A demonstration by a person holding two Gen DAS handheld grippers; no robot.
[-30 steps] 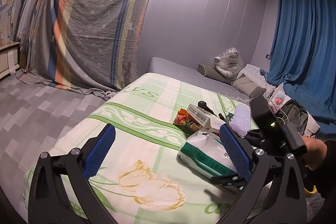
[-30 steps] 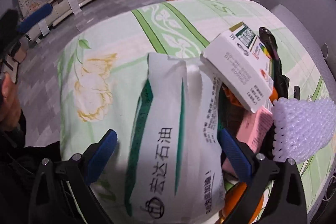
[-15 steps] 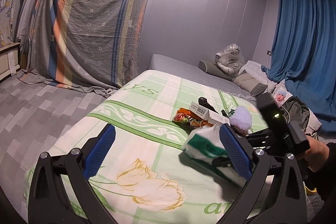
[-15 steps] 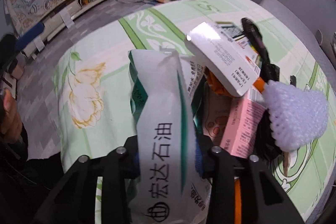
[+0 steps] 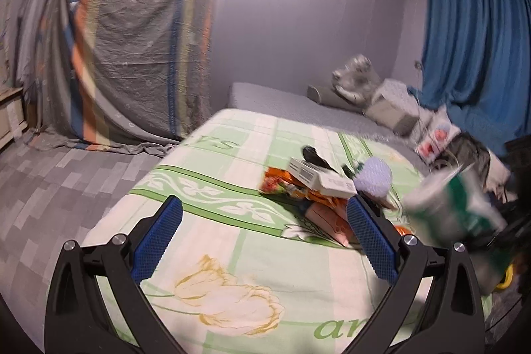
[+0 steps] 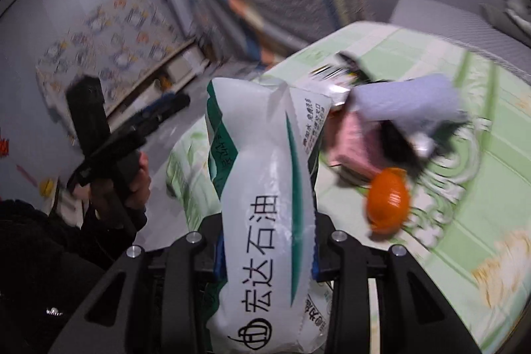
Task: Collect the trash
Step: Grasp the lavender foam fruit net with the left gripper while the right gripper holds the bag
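Observation:
My right gripper (image 6: 265,257) is shut on a white and green wet-wipe pack (image 6: 265,204), held up off the bed; the same pack (image 5: 454,208) shows blurred at the right of the left wrist view. A heap of trash stays on the green flowered bedsheet (image 5: 232,241): a white carton (image 5: 318,178), an orange wrapper (image 5: 282,184), a pink box (image 6: 351,148), a white foam net (image 5: 373,176) and an orange round piece (image 6: 388,198). My left gripper (image 5: 265,241) is open above the sheet, short of the heap, with nothing between its fingers.
A striped grey cloth (image 5: 132,55) hangs at the back left over a grey tiled floor (image 5: 49,188). Pillows and a wrapped plush toy (image 5: 355,78) lie by the blue curtain (image 5: 474,38). A person's hand (image 6: 139,181) holds the left gripper's handle.
My right gripper closed on the wet-wipe pack and lifted it off the bed, rolling as it rose. The left gripper drifted a little and stayed open.

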